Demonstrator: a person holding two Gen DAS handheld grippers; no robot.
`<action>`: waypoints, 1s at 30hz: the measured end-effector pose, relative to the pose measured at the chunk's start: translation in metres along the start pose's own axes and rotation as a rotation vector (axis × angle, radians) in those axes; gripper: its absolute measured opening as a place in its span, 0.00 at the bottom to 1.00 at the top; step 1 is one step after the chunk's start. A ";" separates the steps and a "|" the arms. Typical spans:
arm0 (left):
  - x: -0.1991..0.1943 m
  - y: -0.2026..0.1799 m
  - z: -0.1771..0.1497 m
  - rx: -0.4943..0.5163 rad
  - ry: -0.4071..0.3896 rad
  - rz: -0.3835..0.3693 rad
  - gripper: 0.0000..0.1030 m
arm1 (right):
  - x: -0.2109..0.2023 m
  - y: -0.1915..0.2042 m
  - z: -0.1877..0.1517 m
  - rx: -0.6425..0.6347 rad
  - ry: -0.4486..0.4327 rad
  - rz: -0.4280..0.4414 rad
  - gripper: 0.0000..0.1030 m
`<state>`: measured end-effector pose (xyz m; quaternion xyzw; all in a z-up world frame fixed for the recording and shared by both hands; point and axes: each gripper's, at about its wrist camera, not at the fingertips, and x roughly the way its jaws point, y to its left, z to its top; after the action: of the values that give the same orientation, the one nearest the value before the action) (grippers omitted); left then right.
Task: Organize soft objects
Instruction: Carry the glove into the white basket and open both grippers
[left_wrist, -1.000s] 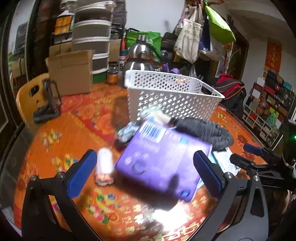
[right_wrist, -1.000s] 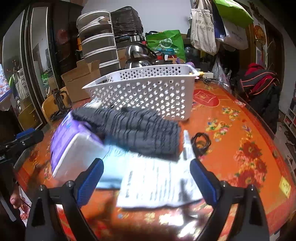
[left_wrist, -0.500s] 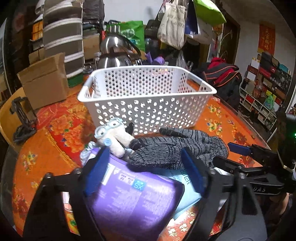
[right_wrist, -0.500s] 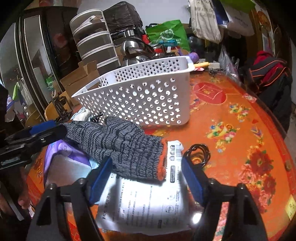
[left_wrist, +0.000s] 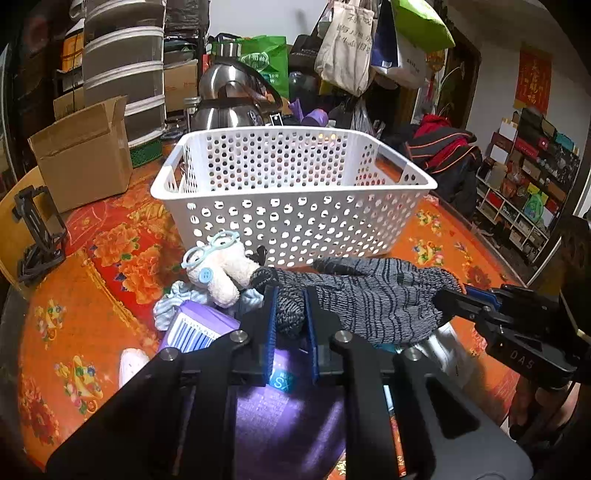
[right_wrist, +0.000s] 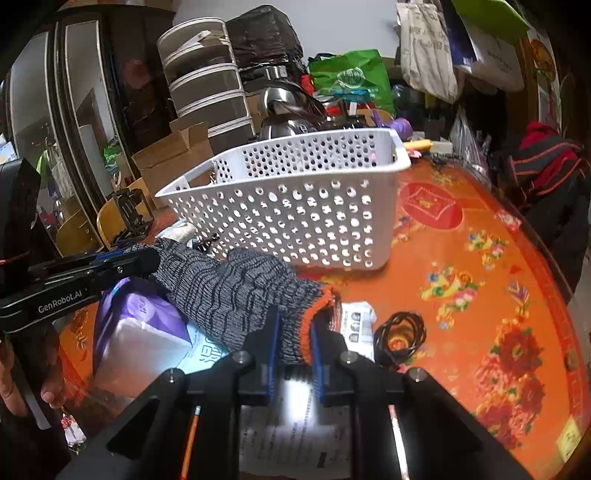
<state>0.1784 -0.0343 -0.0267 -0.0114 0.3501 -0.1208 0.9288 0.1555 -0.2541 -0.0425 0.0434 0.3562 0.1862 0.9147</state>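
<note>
A grey striped knit glove (left_wrist: 373, 299) hangs stretched between 2 claws, just in front of the white perforated basket (left_wrist: 295, 206) near the middle of the desk (right_wrist: 480, 295). The left claw (left_wrist: 290, 325) is clenched on the finger end; the right claw (right_wrist: 293, 339) is clenched on the orange-trimmed cuff. The glove's long axis runs crosswise between them, roughly parallel to the basket's near wall and lower than its rim, so the basket lies straight ahead of both claws; a drop inside likely calls for a lift up and forward over that wall. Neither hand looks clearly nearer.

Under the glove lie a purple pack (left_wrist: 284, 417) and printed paper sheets (right_wrist: 295, 435). A small plush toy with blue glasses (left_wrist: 218, 269) rests against the basket's near left corner, beside a pale blue cloth (left_wrist: 173, 306). A coil of black cord (right_wrist: 400, 334) sits toward the right on the orange floral cover. Beyond the far edge stand a steel kettle (left_wrist: 229, 96), a cardboard box (left_wrist: 85, 151) and hanging bags.
</note>
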 end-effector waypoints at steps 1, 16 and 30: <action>-0.002 0.000 0.000 0.003 -0.006 0.002 0.11 | -0.001 0.001 0.001 -0.006 -0.002 0.001 0.11; -0.053 0.004 0.031 0.000 -0.116 -0.036 0.11 | -0.050 0.024 0.040 -0.088 -0.112 -0.007 0.09; -0.080 0.010 0.159 0.017 -0.175 -0.035 0.11 | -0.047 0.024 0.159 -0.115 -0.158 -0.019 0.09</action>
<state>0.2260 -0.0162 0.1441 -0.0199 0.2665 -0.1384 0.9536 0.2219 -0.2405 0.1104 0.0020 0.2719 0.1938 0.9426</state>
